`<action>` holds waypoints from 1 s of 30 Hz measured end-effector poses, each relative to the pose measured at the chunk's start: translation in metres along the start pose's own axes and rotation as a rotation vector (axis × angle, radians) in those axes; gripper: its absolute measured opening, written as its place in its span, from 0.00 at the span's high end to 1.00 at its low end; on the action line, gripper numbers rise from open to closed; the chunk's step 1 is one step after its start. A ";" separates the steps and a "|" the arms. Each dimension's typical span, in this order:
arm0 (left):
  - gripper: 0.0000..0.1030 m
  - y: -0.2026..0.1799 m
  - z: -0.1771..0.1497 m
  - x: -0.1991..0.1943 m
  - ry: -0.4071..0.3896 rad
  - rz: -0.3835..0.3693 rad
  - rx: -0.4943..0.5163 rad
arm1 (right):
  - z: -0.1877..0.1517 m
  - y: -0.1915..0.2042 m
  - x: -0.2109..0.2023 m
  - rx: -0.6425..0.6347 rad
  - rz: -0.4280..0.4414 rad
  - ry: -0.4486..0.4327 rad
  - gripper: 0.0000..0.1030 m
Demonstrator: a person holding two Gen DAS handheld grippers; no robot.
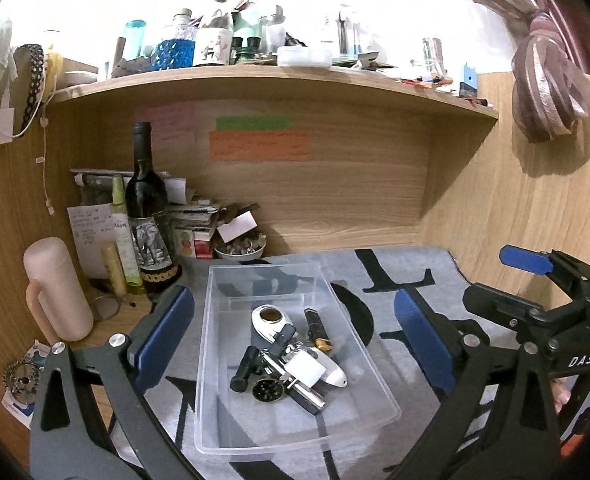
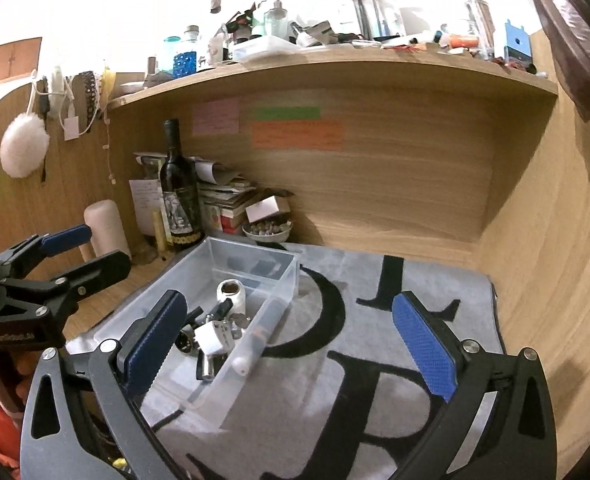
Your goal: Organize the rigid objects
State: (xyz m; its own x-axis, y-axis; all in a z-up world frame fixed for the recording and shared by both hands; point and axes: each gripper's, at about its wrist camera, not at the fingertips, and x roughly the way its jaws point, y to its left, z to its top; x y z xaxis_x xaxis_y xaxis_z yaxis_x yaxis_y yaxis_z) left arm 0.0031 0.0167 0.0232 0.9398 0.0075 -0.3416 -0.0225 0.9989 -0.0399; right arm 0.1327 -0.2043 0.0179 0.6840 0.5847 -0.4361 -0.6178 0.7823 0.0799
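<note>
Left wrist: clear bin (image 1: 215, 360) holds white charger (image 1: 305, 369)

"DAS" on right tool (image 1: 527, 276)

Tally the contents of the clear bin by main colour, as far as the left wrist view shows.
In the clear bin:
White: 2, the white pipe-like piece and the white adapter block.
Black: 3, the black lighter, the black handle piece, the round black grinder disc.
Silver: 1, the metal tube.
Total: 6 distinguishable.
</note>
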 end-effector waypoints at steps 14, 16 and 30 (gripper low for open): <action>0.01 -0.004 -0.001 0.001 0.000 -0.010 0.007 | -0.002 0.000 -0.006 0.008 -0.011 -0.013 0.00; 0.01 -0.004 0.000 0.002 0.000 -0.011 0.007 | -0.002 0.000 -0.006 0.009 -0.013 -0.014 0.00; 0.01 -0.005 0.000 0.002 0.001 -0.013 0.007 | -0.001 0.001 -0.007 0.009 -0.010 -0.015 0.00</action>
State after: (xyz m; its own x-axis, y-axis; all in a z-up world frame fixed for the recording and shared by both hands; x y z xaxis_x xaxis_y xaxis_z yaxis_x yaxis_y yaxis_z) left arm 0.0053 0.0113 0.0224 0.9397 -0.0060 -0.3420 -0.0075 0.9992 -0.0381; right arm 0.1270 -0.2078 0.0202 0.6962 0.5796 -0.4234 -0.6070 0.7903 0.0838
